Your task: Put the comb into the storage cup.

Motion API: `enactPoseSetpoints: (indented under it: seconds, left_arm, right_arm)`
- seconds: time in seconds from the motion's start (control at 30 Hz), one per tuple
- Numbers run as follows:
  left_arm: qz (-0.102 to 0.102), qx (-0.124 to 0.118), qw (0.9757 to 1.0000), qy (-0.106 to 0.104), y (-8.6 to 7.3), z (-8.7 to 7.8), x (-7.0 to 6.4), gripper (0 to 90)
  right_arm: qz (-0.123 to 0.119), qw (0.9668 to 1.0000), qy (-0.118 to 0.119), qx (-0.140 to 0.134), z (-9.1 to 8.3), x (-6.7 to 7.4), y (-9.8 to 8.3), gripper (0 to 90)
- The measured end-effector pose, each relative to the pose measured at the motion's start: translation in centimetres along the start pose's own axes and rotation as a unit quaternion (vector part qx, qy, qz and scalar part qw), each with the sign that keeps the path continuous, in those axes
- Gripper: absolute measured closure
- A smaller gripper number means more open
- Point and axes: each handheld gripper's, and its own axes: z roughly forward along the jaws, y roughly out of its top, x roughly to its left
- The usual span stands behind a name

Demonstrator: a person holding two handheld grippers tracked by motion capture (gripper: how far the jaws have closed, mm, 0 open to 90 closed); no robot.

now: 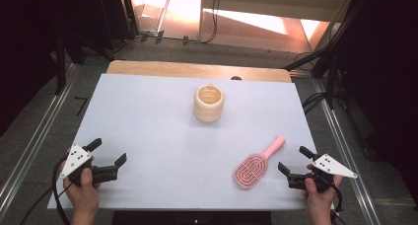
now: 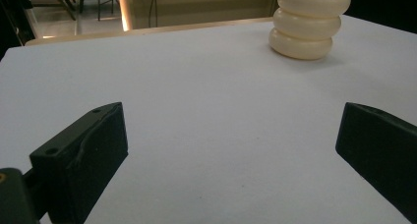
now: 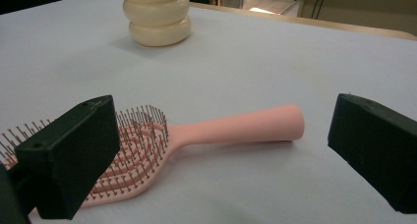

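Brush (image 1: 255, 166) lies bristles up on the white table (image 1: 148, 116), near the front right, its pink handle pointing away and to the right. The right gripper (image 1: 292, 162) sits just beside it, jaws spread wide and holding nothing; in the right gripper view the handle (image 3: 241, 128) lies crosswise between the two jaws but farther out, untouched. The left gripper (image 1: 107, 152) rests at the front left, well apart from everything, its jaws also spread with bare table between them. A cream ribbed cup (image 1: 209, 102) stands upright toward the far middle of the table, open at the top and, as far as the high view shows, with nothing in it.

Judging by this, the work is at its very start: the reach for the brush has not yet closed. The next move likely calls for the right gripper to push forward until the handle sits between its pads, then clamp across the narrow handle, not the bristled head. The cup looks like the probable destination, though that is a guess.
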Motion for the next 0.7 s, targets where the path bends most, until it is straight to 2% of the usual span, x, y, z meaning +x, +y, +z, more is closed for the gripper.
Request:
enactPoseSetpoints:
  seconds: [0.13, 0.2, 0.23, 0.27, 0.37, 0.4, 0.43, 0.47, 0.53, 0.6, 0.63, 0.67, 0.7]
  left_arm:
    - [0.000, 0.001, 1.0000, 0.000, 0.0, 0.0, 0.0, 0.0]
    - [-0.001, 0.000, 1.0000, 0.002, 0.0, 0.0, 0.0, 0.0]
    - [-0.001, 0.000, 1.0000, 0.002, 0.0, 0.0, 0.0, 0.0]
    - [-0.002, -0.001, 1.0000, 0.003, 0.0, 0.0, 0.0, 0.0]
    - [-0.003, -0.001, 1.0000, 0.003, 0.0, 0.0, 0.0, 0.0]
    - [-0.002, 0.000, 1.0000, 0.003, 0.0, 0.0, 0.0, 0.0]
    - [-0.002, 0.000, 1.0000, 0.003, 0.0, 0.0, 0.0, 0.0]
    - [-0.002, 0.000, 1.0000, 0.003, 0.0, 0.0, 0.1, 0.0]
    - [-0.002, 0.000, 1.0000, 0.002, 0.0, 0.0, 0.0, 0.0]
    - [-0.002, 0.001, 1.0000, 0.003, 0.0, 0.0, 0.1, 0.0]
    - [-0.002, 0.001, 1.0000, 0.003, 0.0, 0.0, 0.1, 0.0]
    - [-0.003, 0.001, 1.0000, 0.003, 0.0, 0.0, 0.1, 0.0]
    - [-0.003, 0.001, 1.0000, 0.002, 0.0, 0.1, 0.1, 0.0]
  right_arm:
    - [-0.008, 0.9999, 0.007, 0.008, 0.0, 0.2, 0.2, 0.0]
    - [-0.013, 0.9994, 0.030, 0.014, -0.1, 0.6, 0.4, 0.0]
    - [-0.013, 0.9994, 0.030, 0.014, -0.1, 0.6, 0.4, 0.0]
    - [-0.020, 0.9985, 0.047, 0.020, -0.1, 0.9, 0.5, 0.0]
    - [-0.026, 0.9980, 0.048, 0.031, -0.1, 1.5, 0.9, 0.0]
    - [-0.039, 0.9976, 0.042, 0.038, -0.1, 2.1, 1.2, 14.3]
    - [-0.039, 0.9976, 0.042, 0.038, -0.1, 2.1, 1.2, 14.3]
    - [-0.041, 0.9970, 0.059, 0.028, -0.3, 2.5, 1.4, 26.1]
    - [-0.053, 0.9960, 0.062, 0.036, -0.2, 3.1, 1.6, 33.1]
    - [-0.066, 0.9943, 0.072, 0.044, -0.2, 3.7, 1.6, 46.2]
    - [-0.066, 0.9943, 0.072, 0.044, -0.2, 3.7, 1.6, 46.2]
    - [-0.075, 0.9927, 0.082, 0.047, -0.1, 3.8, 1.6, 52.3]
    - [-0.091, 0.9875, 0.113, 0.060, -0.1, 4.2, 1.7, 63.2]
